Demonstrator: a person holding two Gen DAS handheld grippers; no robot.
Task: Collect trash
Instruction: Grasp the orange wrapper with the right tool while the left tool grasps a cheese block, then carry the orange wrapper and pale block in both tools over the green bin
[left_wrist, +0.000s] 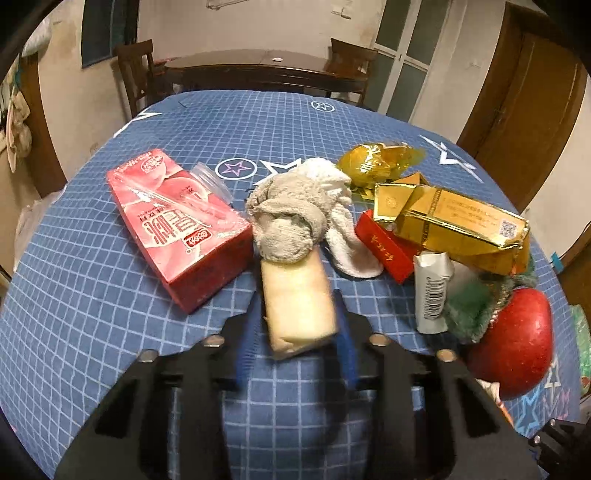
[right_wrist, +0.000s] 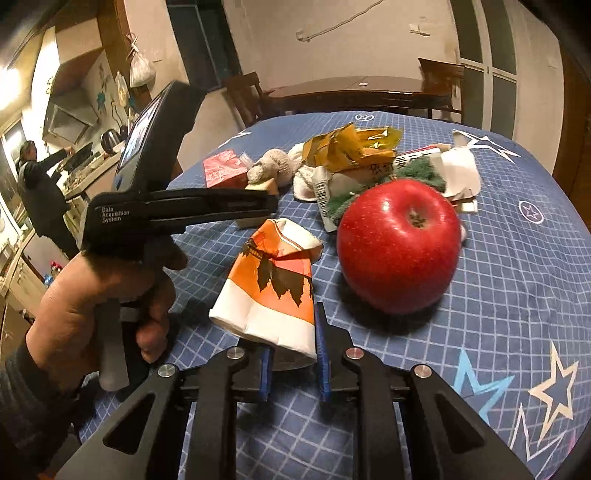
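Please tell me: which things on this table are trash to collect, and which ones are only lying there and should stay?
Trash, likely:
- pale block, in the left tool
- crushed paper cup, in the right tool
- red carton
- gold box
- gold wrapper
- small red box

Probably staying:
- red apple
- grey cloth
- green cloth

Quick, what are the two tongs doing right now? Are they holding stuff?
Left tongs: closed on the pale sponge block.
Right tongs: closed on the crumpled orange-and-white paper cup.
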